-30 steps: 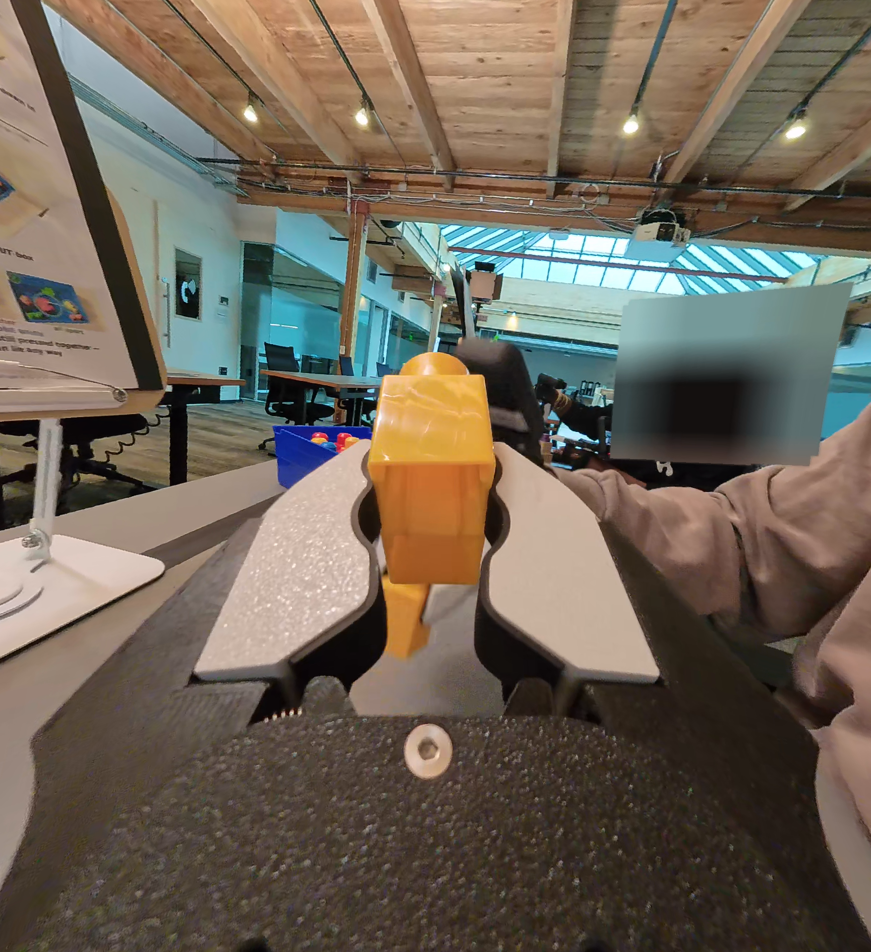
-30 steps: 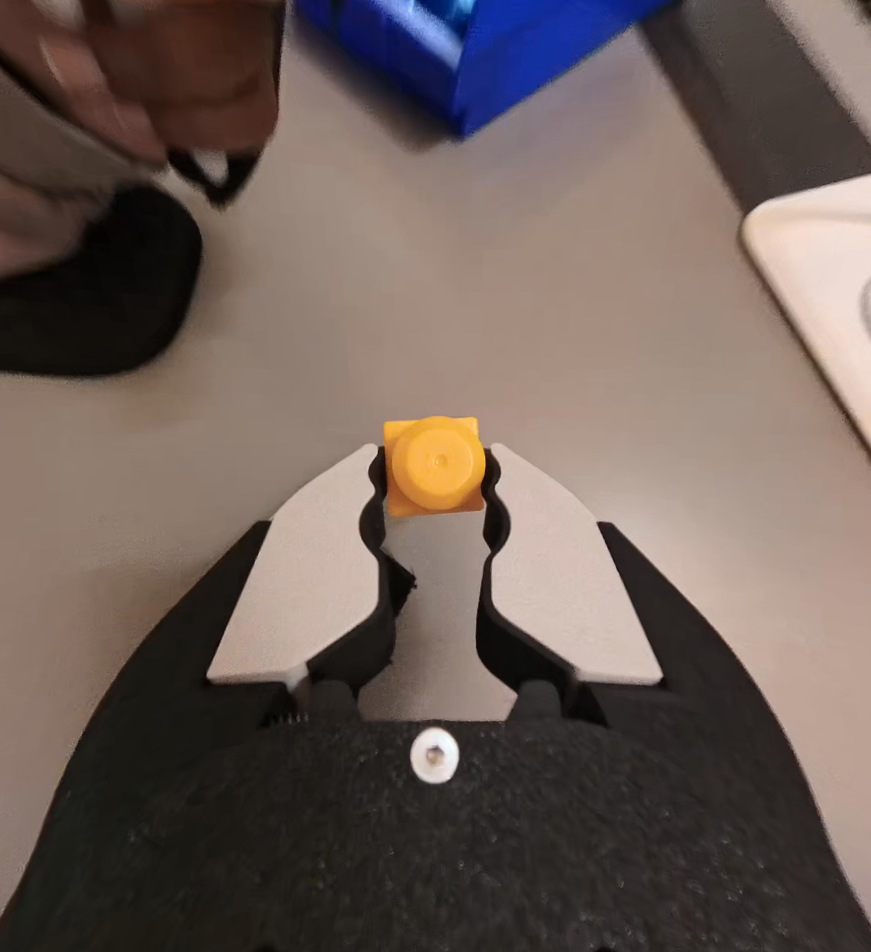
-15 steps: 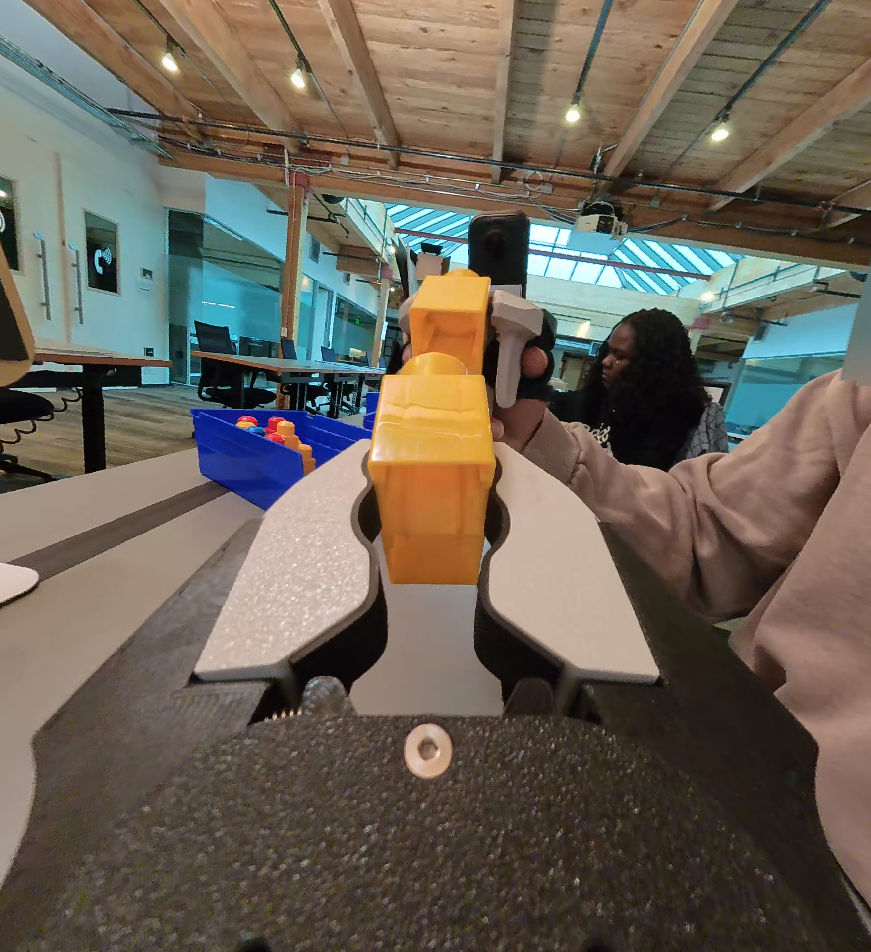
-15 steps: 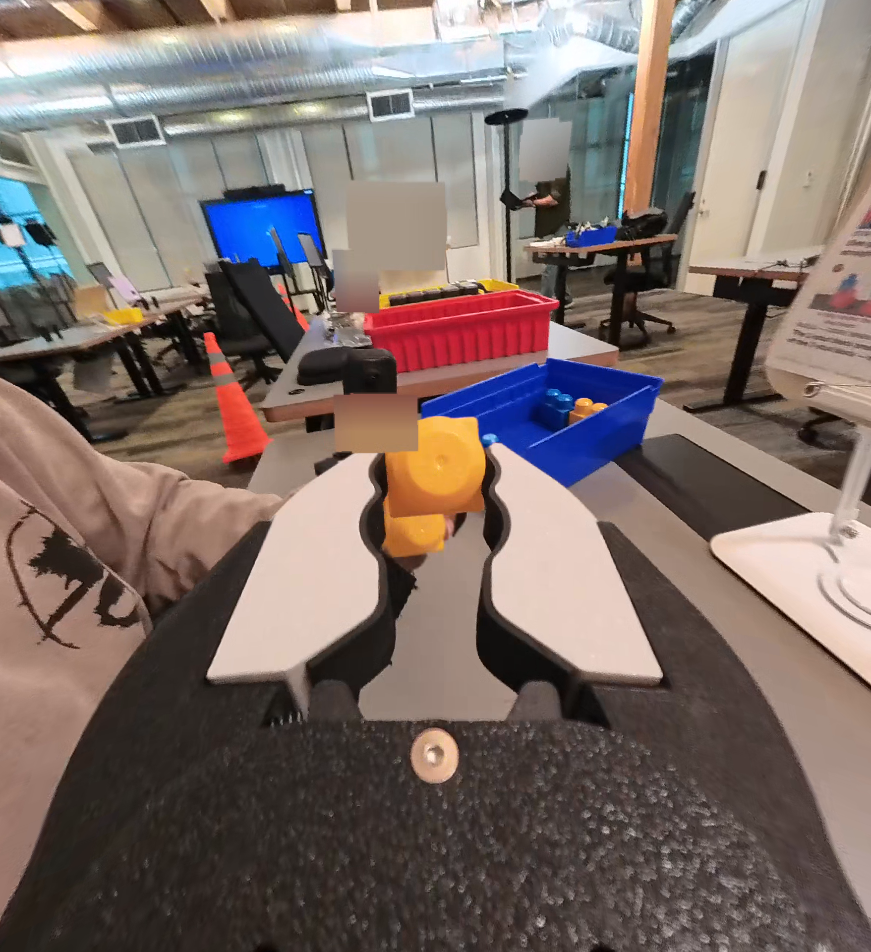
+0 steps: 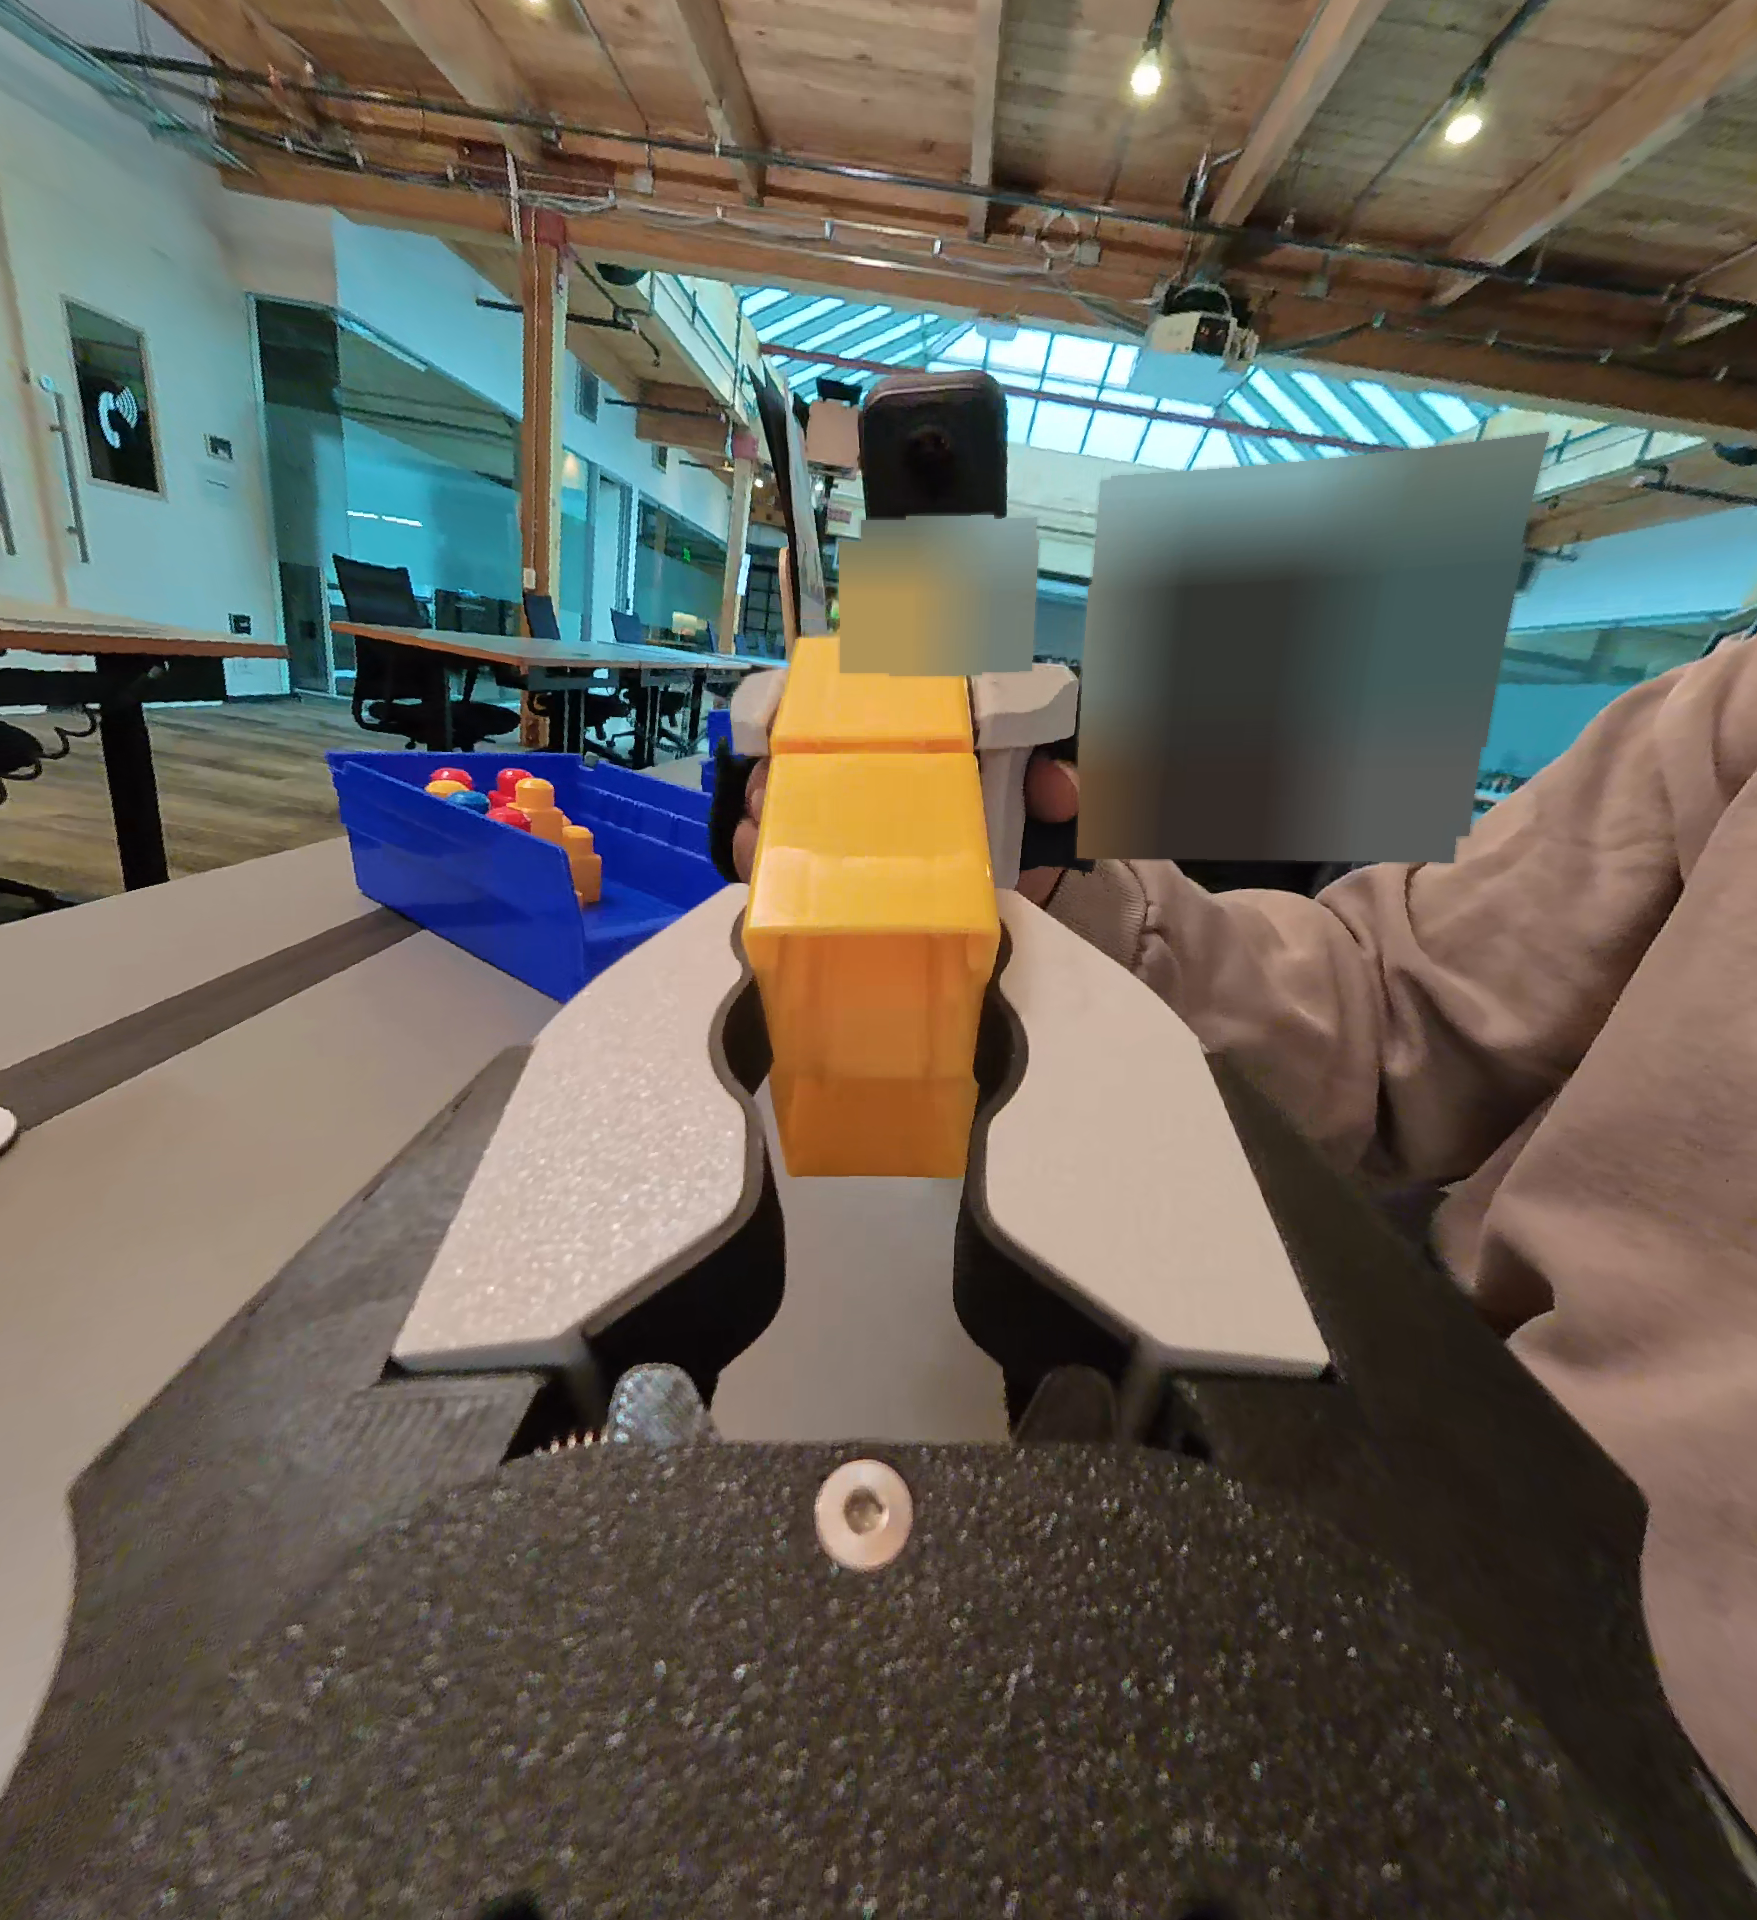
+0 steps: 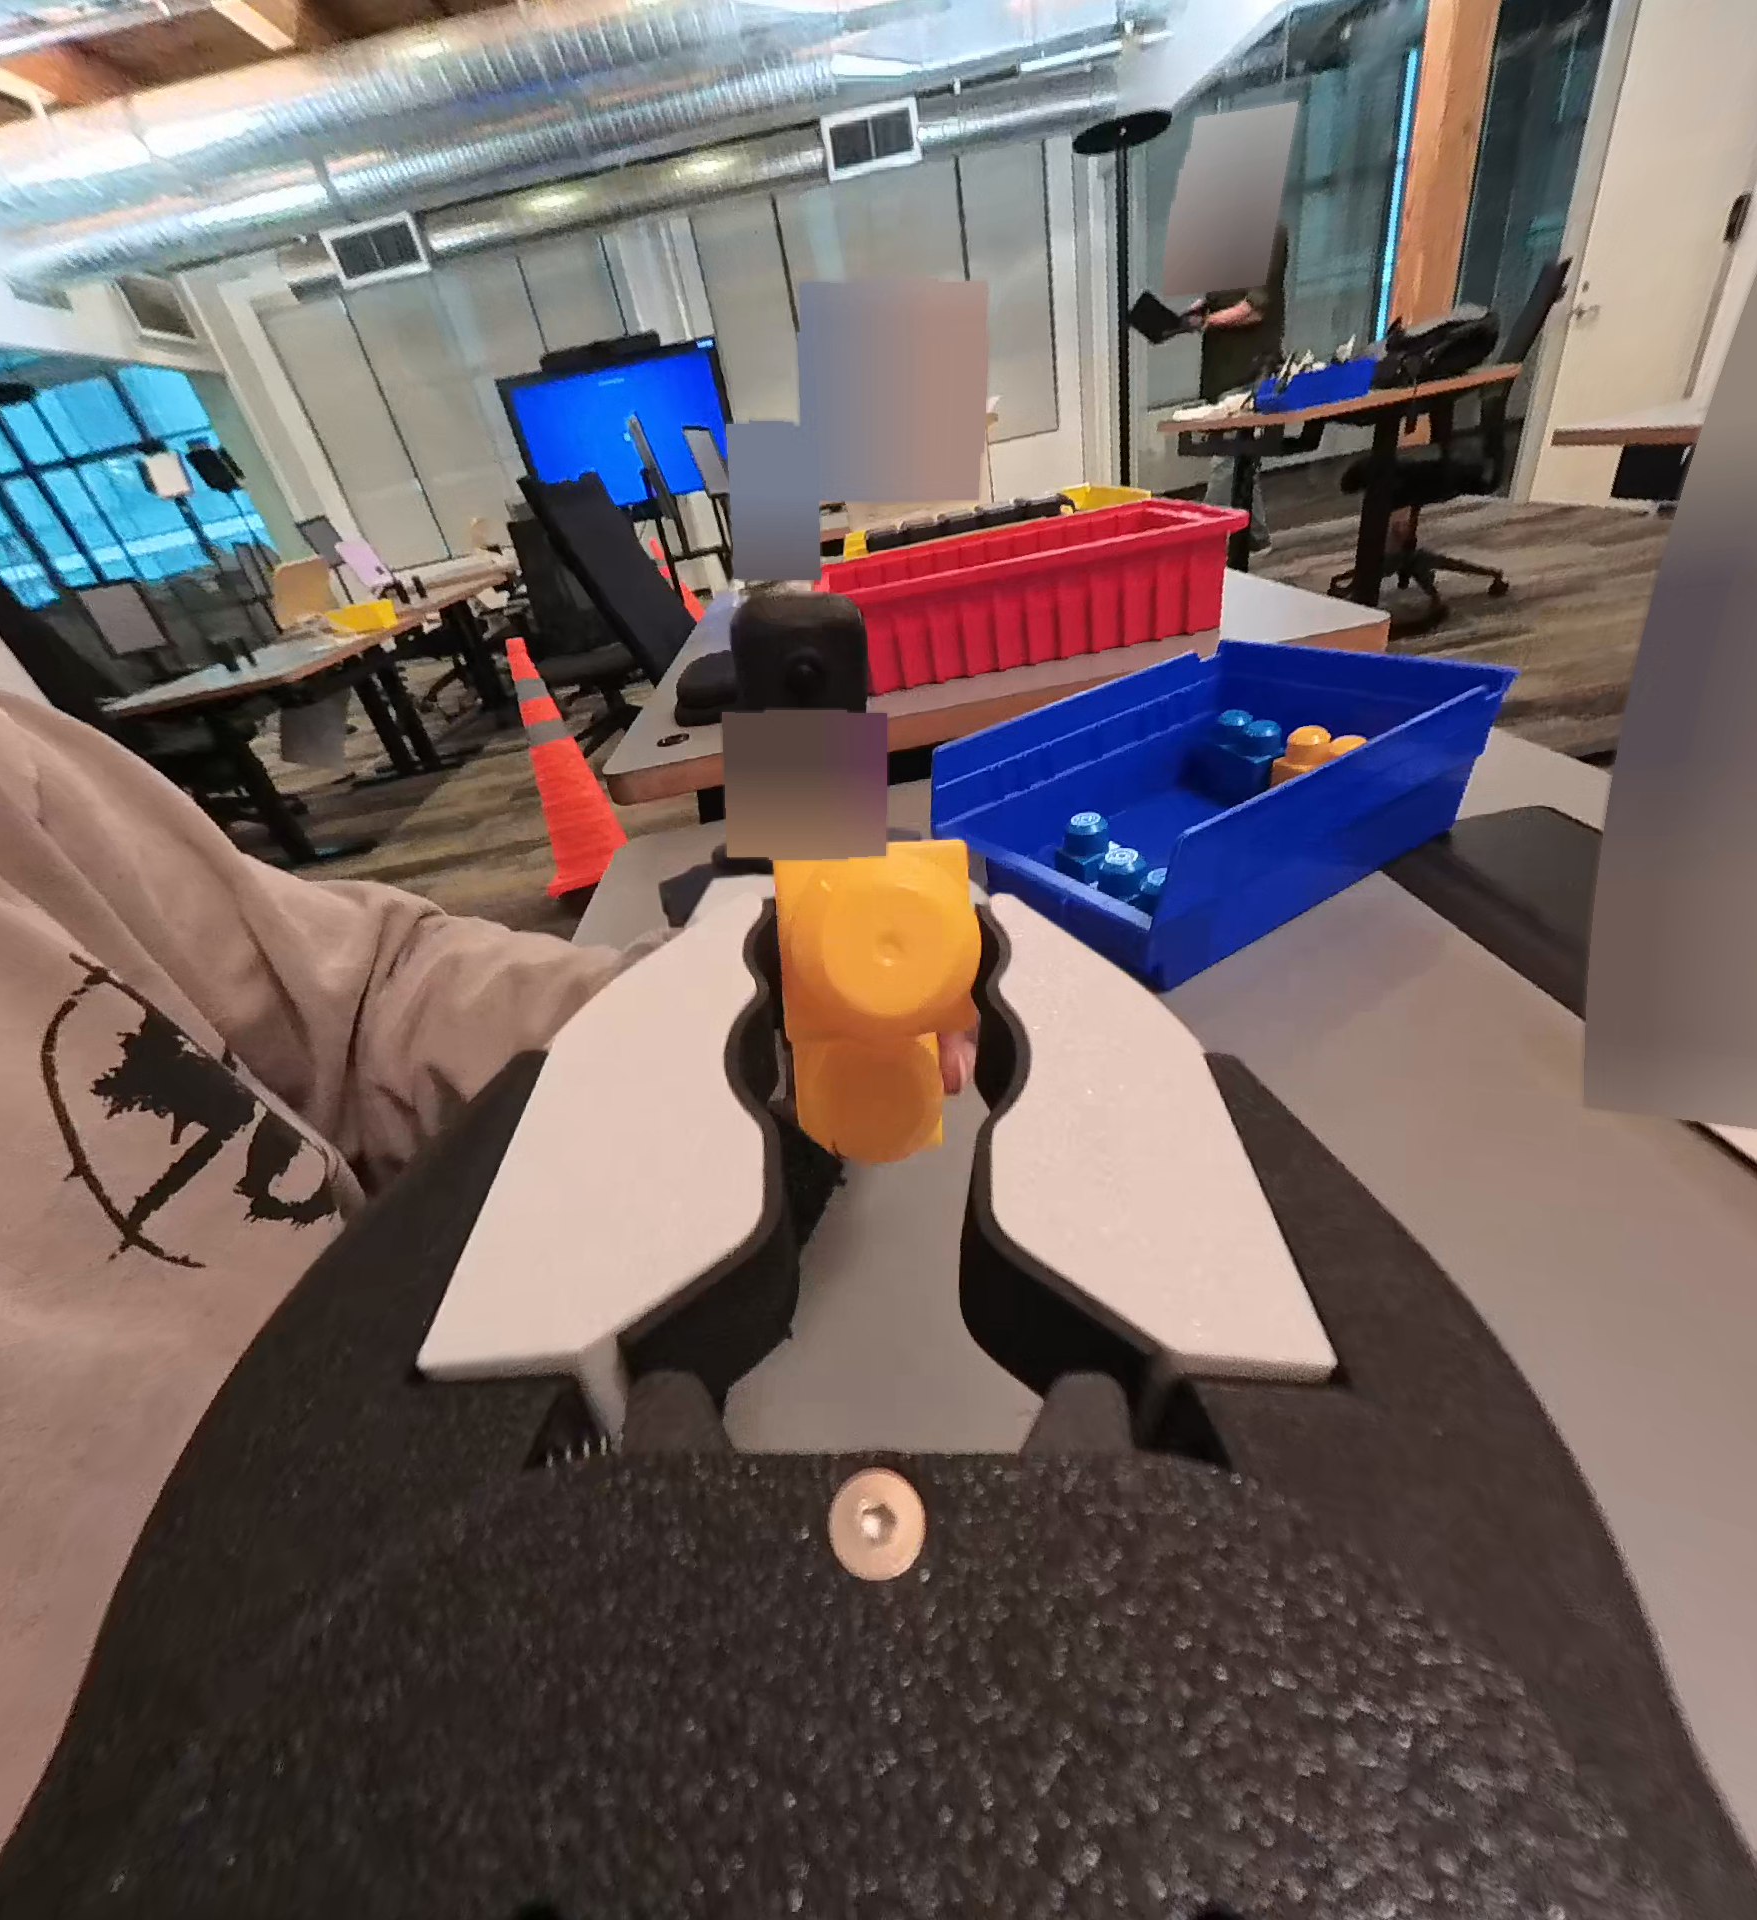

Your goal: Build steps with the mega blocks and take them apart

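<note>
We held each tool clenched on its own orange block, the left tool (image 5: 869, 997) and right tool (image 6: 879, 1003) facing each other above the tabletop (image 5: 178, 1049), so the left block (image 5: 869, 935) met the right block (image 6: 879, 935) for joining.

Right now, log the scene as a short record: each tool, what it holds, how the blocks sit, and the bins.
left tool: shut on near orange block
right tool: shut on far orange block
blocks: held in the air, stacked one against the other; whether fully pressed together cannot be told
left bin: blue, holds red, blue and orange blocks
right bin: blue, holds blue and orange blocks
table: grey
</note>
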